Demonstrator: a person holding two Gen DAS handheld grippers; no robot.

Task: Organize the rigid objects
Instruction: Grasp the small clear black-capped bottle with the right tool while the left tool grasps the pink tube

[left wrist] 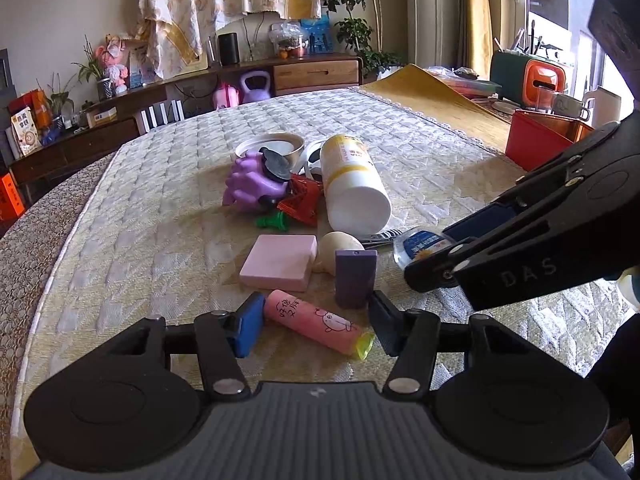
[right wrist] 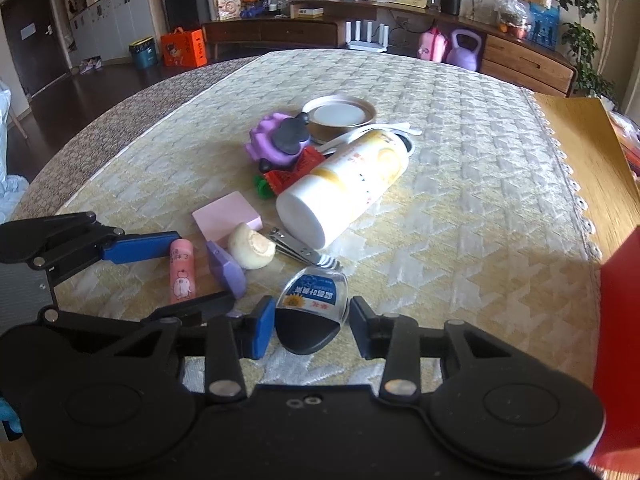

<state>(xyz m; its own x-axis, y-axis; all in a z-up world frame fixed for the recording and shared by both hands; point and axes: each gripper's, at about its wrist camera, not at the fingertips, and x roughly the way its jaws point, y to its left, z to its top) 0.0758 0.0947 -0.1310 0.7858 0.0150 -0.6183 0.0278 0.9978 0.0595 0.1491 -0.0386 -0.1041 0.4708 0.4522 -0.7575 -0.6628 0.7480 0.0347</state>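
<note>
A pile of small objects lies on the quilted table (left wrist: 152, 208). My left gripper (left wrist: 316, 330) is open around a pink tube with a yellow cap (left wrist: 316, 328), its fingers on either side, apart from it. My right gripper (right wrist: 312, 326) is open around a small clear bottle with a blue label and black cap (right wrist: 314, 304); the same bottle shows in the left view (left wrist: 420, 245). Close by lie a purple block (left wrist: 355, 278), a pink pad (left wrist: 280, 262), a cream round piece (right wrist: 251, 247), nail clippers (right wrist: 298, 250) and a white and yellow bottle on its side (left wrist: 354, 184).
Behind the bottle are a purple toy (left wrist: 250, 184), red wrappers (left wrist: 302, 200), a green piece (left wrist: 272, 222) and a round tin lid (right wrist: 340, 114). A red box (left wrist: 540, 140) stands at the right on a yellow mat. The table edge curves at the left.
</note>
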